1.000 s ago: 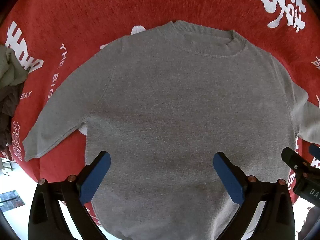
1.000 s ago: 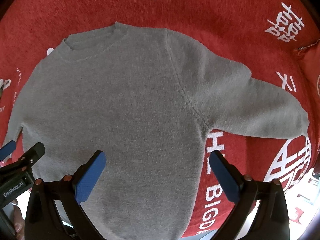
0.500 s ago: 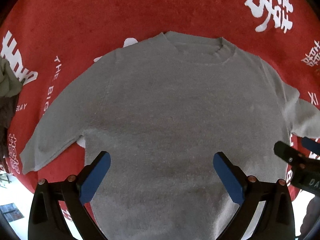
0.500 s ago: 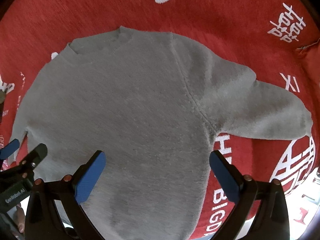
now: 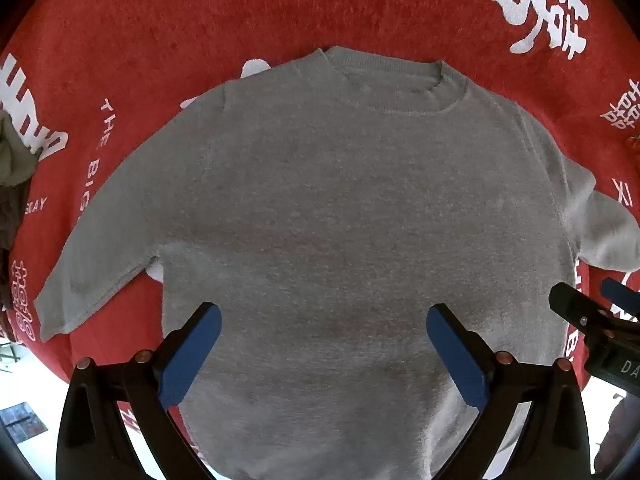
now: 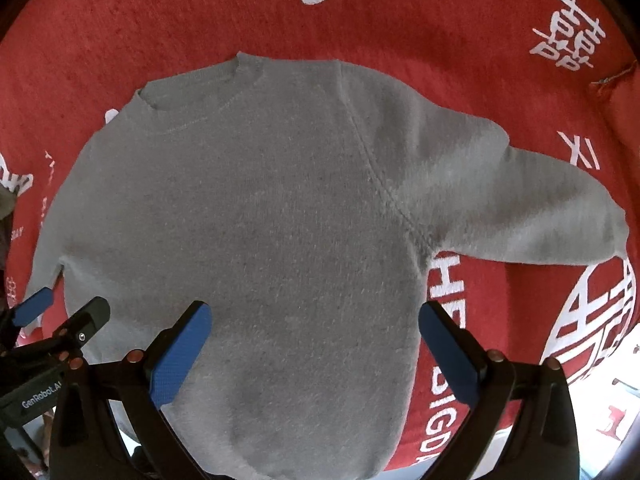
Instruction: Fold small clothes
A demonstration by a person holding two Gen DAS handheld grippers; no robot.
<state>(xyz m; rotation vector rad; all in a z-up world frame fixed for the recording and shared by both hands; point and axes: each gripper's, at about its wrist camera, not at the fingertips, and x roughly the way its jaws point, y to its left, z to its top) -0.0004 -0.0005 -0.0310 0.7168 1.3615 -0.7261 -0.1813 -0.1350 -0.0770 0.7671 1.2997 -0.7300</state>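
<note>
A small grey sweater point(image 5: 340, 216) lies flat, front up, on a red cloth, collar far from me, both sleeves spread outward; it also shows in the right wrist view point(image 6: 260, 220). My left gripper point(image 5: 324, 344) is open and empty, hovering above the sweater's lower body. My right gripper point(image 6: 312, 340) is open and empty above the lower right part of the body. The left sleeve point(image 5: 92, 256) points down-left; the right sleeve point(image 6: 520, 204) stretches right. Each gripper shows at the edge of the other's view.
The red cloth point(image 5: 240, 20) with white lettering covers the surface. A pile of other clothes point(image 5: 12, 184) lies at the far left. The cloth's near edge drops off by the bright floor point(image 6: 608, 392) at lower right.
Both grippers have pulled back and up a little from the sweater, so it looks smaller and more of the red cloth shows. Both stay open. The sweater has not moved.
</note>
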